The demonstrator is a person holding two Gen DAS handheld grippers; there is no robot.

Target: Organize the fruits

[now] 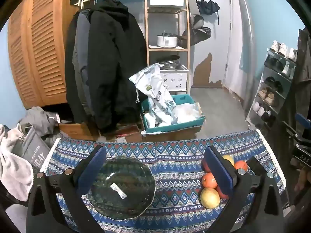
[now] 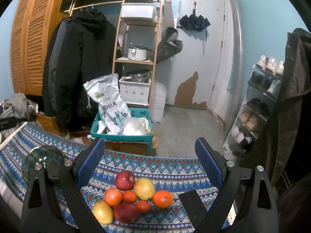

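The fruit lies in one loose heap on the patterned cloth: two red apples, two yellow pears and four oranges, several of them touching. Nothing has been sorted yet, I'd say; the green glass plate, well to the left of the heap, holds no fruit, only a stuck-on label. The right gripper hovers over the pile, jaws wide and holding nothing. The left gripper hangs above the plate, jaws just as wide and bare. By my reckoning, the whole job remains.
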